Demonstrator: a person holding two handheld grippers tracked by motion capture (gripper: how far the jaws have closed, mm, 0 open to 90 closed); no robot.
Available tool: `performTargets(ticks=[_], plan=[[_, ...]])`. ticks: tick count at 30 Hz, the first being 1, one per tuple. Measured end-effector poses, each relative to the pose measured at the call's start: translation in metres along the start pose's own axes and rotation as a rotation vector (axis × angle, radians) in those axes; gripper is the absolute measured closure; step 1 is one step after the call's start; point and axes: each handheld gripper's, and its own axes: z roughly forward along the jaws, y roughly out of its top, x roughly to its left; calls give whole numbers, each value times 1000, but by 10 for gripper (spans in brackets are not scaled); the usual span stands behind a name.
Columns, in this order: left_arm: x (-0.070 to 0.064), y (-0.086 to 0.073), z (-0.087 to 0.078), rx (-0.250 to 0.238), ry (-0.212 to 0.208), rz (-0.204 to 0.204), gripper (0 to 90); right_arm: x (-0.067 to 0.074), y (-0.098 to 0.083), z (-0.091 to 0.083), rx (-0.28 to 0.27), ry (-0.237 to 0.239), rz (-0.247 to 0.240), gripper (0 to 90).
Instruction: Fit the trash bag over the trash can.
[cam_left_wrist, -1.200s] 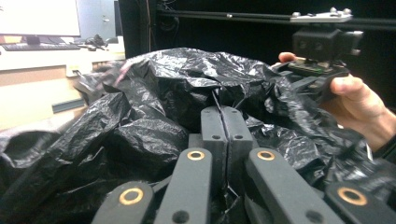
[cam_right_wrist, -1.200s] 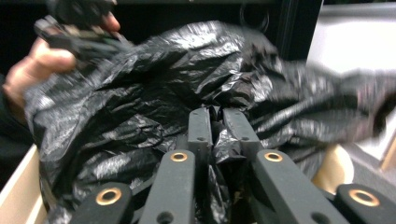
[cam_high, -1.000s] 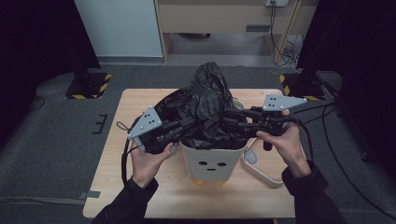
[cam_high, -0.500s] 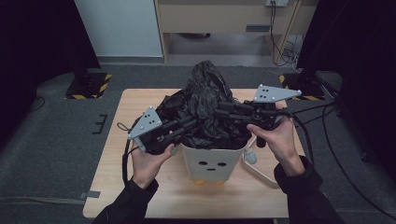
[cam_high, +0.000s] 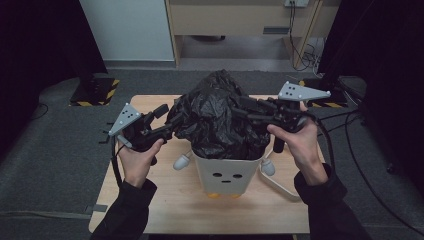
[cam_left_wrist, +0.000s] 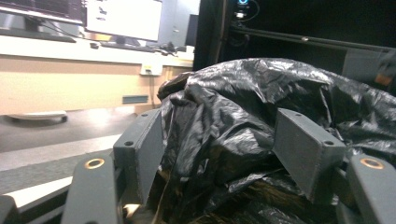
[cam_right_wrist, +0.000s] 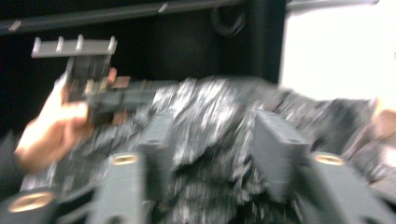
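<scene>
A crumpled black bin bag (cam_high: 220, 120) bulges high out of a white bin (cam_high: 227, 175) with a small face, which stands on the wooden table (cam_high: 165, 200). My left gripper (cam_high: 167, 121) is at the bag's left flank. Its jaws have just been opening and stand apart, with bag folds between them (cam_left_wrist: 219, 130) and the pads not pressing. My right gripper (cam_high: 242, 111) reaches into the bag's upper right side. Its jaws have also just been opening, and blurred black plastic lies loose between them (cam_right_wrist: 210, 135). The left gripper (cam_right_wrist: 93, 93) shows across the bag in the right gripper view.
Two white knobs (cam_high: 182, 161) (cam_high: 267, 167) stick out of the bin's sides, and a white strap loop (cam_high: 282, 187) lies on the table at its right. Cables (cam_high: 350, 145) trail off to the right. A wooden cabinet (cam_high: 240, 20) stands beyond the table.
My left gripper has let go of the bag, opened and drawn back to the left. My right gripper has risen a little and opened wider.
</scene>
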Motion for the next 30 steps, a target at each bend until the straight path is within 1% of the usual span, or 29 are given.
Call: performTargets(ticks=[3, 4, 5, 7, 8, 10, 12, 14, 15, 16, 17, 18, 21, 23, 24, 25, 26, 27, 28, 29, 30], plan=[[4, 2, -5, -27, 4, -4, 330, 2, 14, 5, -48, -57, 10, 363], [6, 4, -9, -42, 11, -4, 329, 2, 19, 7, -73, -66, 22, 354], [8, 5, -12, -51, 14, -6, 329, 3, 24, 9, -94, -73, 30, 344], [13, 7, -16, -64, 25, -11, 328, 7, 33, 14, -114, -82, 28, 332], [17, 7, -19, -70, 37, -15, 328, 8, 35, 16, -116, -81, 25, 332], [23, 6, -21, -80, 48, -31, 326, 15, 39, 25, -116, -72, 25, 338], [28, 4, -21, -77, 53, -35, 325, 21, 39, 36, -74, -65, 21, 357], [31, 1, -20, -68, 54, -43, 325, 24, 32, 47, -20, -70, 28, 365], [31, 0, -19, -63, 55, -43, 325, 25, 26, 55, 35, -73, 24, 373], [33, -2, -18, -61, 55, -45, 325, 25, 21, 59, 66, -78, 20, 376], [34, -3, -17, -56, 52, -45, 325, 25, 12, 65, 108, -81, 24, 383], [34, -4, -16, -55, 46, -52, 325, 24, 5, 69, 144, -76, 30, 383], [34, -5, -14, -51, 28, -38, 325, 20, -12, 77, 235, -81, 34, 386], [33, -5, -12, -52, 14, -32, 324, 17, -19, 80, 266, -86, 38, 375], [32, -5, -11, -51, 8, -24, 323, 16, -22, 82, 299, -84, 41, 358], [32, -5, -11, -52, 3, -21, 319, 15, -26, 84, 358, -80, 42, 345], [31, -5, -11, -53, -2, -22, 318, 14, -28, 86, 391, -78, 37, 337], [31, -5, -11, -54, -6, -20, 315, 14, -29, 87, 417, -84, 28, 338], [30, -5, -10, -56, -21, -20, 312, 14, -30, 88, 425, -91, 18, 333], [29, -5, -10, -59, -31, -26, 311, 14, -30, 90, 435, -93, 14, 308], [28, -5, -9, -61, -42, -21, 309, 14, -30, 90, 441, -87, 13, 296]])
